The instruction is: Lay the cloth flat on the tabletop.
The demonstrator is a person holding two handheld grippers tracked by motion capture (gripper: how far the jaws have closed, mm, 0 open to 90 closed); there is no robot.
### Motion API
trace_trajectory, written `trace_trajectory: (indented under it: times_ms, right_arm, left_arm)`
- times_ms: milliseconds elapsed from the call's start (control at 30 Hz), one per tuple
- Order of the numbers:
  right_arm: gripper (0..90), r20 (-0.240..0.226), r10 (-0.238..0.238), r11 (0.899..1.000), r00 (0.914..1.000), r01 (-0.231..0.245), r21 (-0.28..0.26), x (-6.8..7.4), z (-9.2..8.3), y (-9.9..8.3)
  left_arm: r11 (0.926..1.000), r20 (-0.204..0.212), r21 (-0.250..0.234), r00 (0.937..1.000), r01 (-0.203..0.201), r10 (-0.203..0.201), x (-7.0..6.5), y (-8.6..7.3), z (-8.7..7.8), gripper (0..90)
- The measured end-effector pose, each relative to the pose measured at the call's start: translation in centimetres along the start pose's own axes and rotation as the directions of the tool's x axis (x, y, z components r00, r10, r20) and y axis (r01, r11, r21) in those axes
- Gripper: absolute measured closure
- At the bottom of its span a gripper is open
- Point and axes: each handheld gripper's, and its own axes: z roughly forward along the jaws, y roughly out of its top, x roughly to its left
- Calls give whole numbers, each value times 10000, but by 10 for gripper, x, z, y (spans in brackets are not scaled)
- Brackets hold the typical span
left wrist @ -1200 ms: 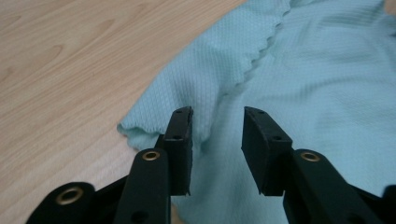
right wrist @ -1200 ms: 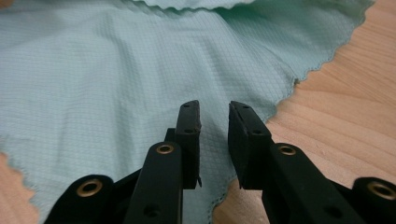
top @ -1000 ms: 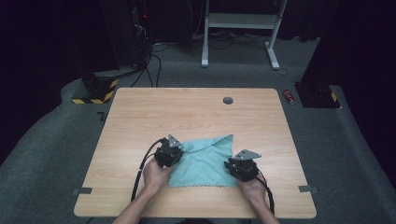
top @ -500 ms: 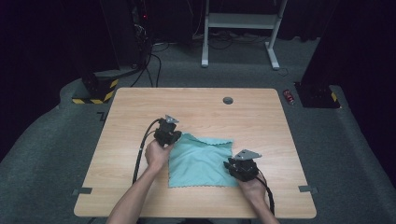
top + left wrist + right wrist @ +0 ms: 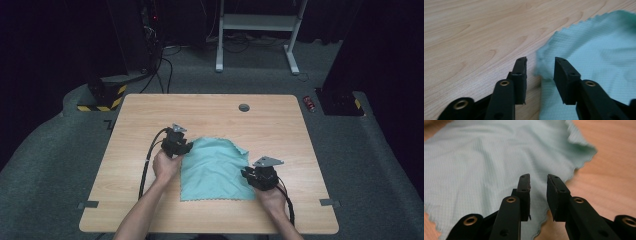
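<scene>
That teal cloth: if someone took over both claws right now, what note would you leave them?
Left claw: open, jaws just parted, the cloth corner loose between them, not pinched.
Right claw: open, jaws easing closer, hovering over the cloth's right edge, nothing gripped.
Cloth: lies mostly flat on the wooden table, far right corner still rumpled.
Done: left far corner pulled out and let go.
Left: probably smooth the right corner, then carry on.

Parted jaws over teal cloth (image 5: 594,50) corner, wooden table (image 5: 474,32)
</scene>
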Motion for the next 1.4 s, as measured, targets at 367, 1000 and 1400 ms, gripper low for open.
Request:
trace_trajectory:
  times_ms: [367, 1000, 1400]
  right_arm:
    - [793, -49, 291, 9994, 9996, -290, 191, -15, 25, 29]
    - [735, 1346, 648, 9977, 9888, -666, 87, -40, 39, 51]
    - [709, 1756, 227, 9961, 9842, -373, 806, -44, 44, 38]
  left_arm:
    - [9995, 281, -290, 9995, 131, -123, -2, -16, -8, 572]
    - [9981, -307, -562, 9992, 237, -254, 1, -25, 3, 555]
    - [9983, -1660, 312, 9852, 487, -428, 27, -24, 12, 546]
